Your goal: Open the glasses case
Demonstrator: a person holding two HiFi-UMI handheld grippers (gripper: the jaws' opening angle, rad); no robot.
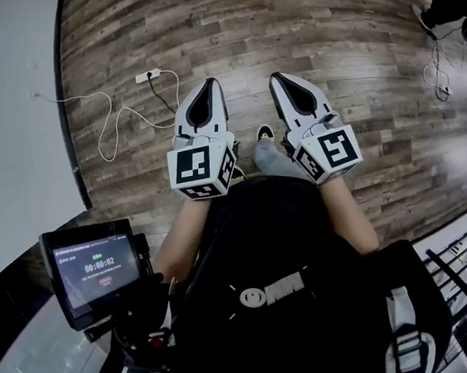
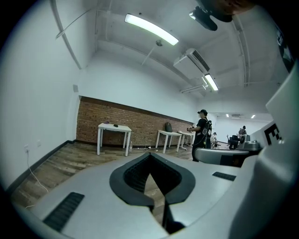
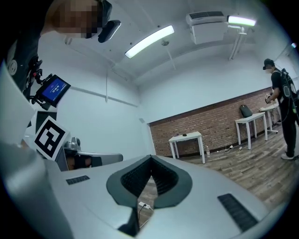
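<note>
No glasses case can be made out with certainty in any view. A small dark item (image 2: 116, 125) lies on a far white table (image 2: 122, 128) by the brick wall; what it is cannot be told. My left gripper (image 1: 209, 83) and right gripper (image 1: 278, 76) are held side by side in front of me over the wooden floor, pointing ahead. In the left gripper view the left gripper (image 2: 149, 154) has its tips together with nothing between them. The right gripper (image 3: 150, 158) in its own view is shut and empty too, facing the same white table (image 3: 196, 136).
A power strip (image 1: 147, 74) with a white cable lies on the floor near the white wall (image 1: 13, 117). A person in black (image 2: 202, 133) stands by more tables (image 2: 169, 134). Black gear (image 1: 448, 7) sits at the far right. A small screen (image 1: 96, 267) hangs at my left.
</note>
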